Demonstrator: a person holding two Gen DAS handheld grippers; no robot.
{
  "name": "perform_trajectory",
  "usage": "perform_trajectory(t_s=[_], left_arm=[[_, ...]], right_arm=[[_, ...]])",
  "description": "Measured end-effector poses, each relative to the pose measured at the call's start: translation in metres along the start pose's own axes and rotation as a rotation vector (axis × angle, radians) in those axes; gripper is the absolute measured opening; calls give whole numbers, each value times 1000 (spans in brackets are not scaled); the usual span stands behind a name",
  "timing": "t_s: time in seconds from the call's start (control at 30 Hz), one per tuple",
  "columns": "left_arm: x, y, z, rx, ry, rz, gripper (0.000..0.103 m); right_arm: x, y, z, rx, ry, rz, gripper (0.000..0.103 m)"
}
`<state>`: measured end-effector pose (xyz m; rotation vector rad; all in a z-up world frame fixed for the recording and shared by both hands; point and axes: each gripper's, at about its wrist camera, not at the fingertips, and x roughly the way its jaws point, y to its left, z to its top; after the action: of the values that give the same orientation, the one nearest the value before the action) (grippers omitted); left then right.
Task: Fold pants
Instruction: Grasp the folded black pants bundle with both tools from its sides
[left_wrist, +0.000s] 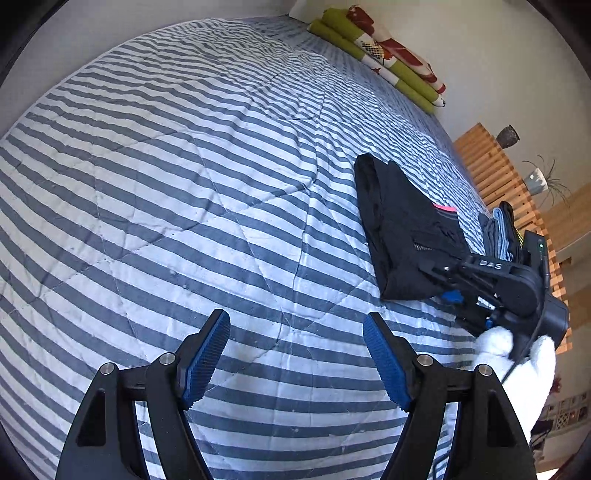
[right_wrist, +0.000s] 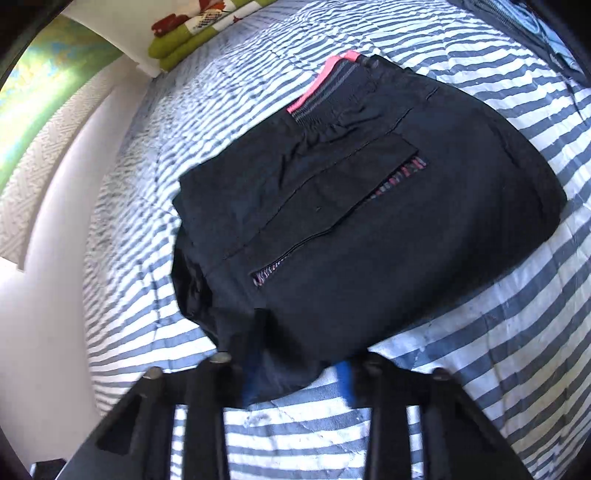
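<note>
I see a wide bed under a blue-and-white striped quilt (left_wrist: 221, 177). Green, red and white patterned folded bedding (left_wrist: 380, 51) lies at its far edge. My folded black pants with a pink-trimmed waistband (right_wrist: 369, 206) lie flat on the quilt toward the right side. My left tool (left_wrist: 295, 354) hangs over bare quilt, blue pads wide apart, holding nothing. My right tool (right_wrist: 295, 384), held by a white-gloved hand (left_wrist: 517, 354), straddles the pants' near edge; blur hides whether it grips.

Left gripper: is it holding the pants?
No, the left gripper is open over the bare striped quilt, and the pants lie off to its right.
</note>
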<state>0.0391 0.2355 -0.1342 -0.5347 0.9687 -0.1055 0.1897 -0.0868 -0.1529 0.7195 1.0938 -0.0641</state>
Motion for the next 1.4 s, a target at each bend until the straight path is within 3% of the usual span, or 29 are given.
perform_trajectory(t_s=[0.13, 0.23, 0.4, 0.57, 0.73, 0.9, 0.93, 1.0, 1.07, 1.1, 1.13, 1.27, 1.4], left_arm=[[-9, -8, -2, 9, -3, -11, 78], [-18, -18, -6, 21, -8, -18, 78], [-31, -39, -17, 65, 3, -54, 77], [-35, -70, -32, 124, 48, -93, 78], [-19, -123, -51, 212, 114, -126, 77], [19, -195, -74, 335, 208, -150, 78], [28, -206, -78, 350, 230, -155, 78], [52, -229, -87, 373, 291, -171, 80], [71, -243, -94, 389, 325, -166, 83], [81, -250, -98, 398, 337, -153, 85], [89, -252, -98, 400, 343, -145, 86], [119, -251, -95, 343, 390, -128, 86], [131, -240, -84, 285, 395, -148, 86]], right_arm=[[-26, -9, 9, -25, 6, 81, 9], [-47, -13, 8, -85, 16, 78, 8], [-80, -45, -10, -259, 152, 85, 7], [-116, -88, -46, -514, 238, -54, 7], [-155, -128, -51, -694, 206, -241, 8], [-171, -169, -34, -668, 119, -387, 8], [-174, -175, -29, -651, 106, -378, 8], [-184, -191, -24, -587, 106, -271, 10], [-189, -197, -19, -531, 84, -206, 30], [-188, -198, -15, -495, 51, -187, 48], [-189, -202, -10, -455, 23, -164, 53], [-169, -221, 7, -250, 30, -11, 53], [-134, -230, 15, -153, 89, 39, 53]])
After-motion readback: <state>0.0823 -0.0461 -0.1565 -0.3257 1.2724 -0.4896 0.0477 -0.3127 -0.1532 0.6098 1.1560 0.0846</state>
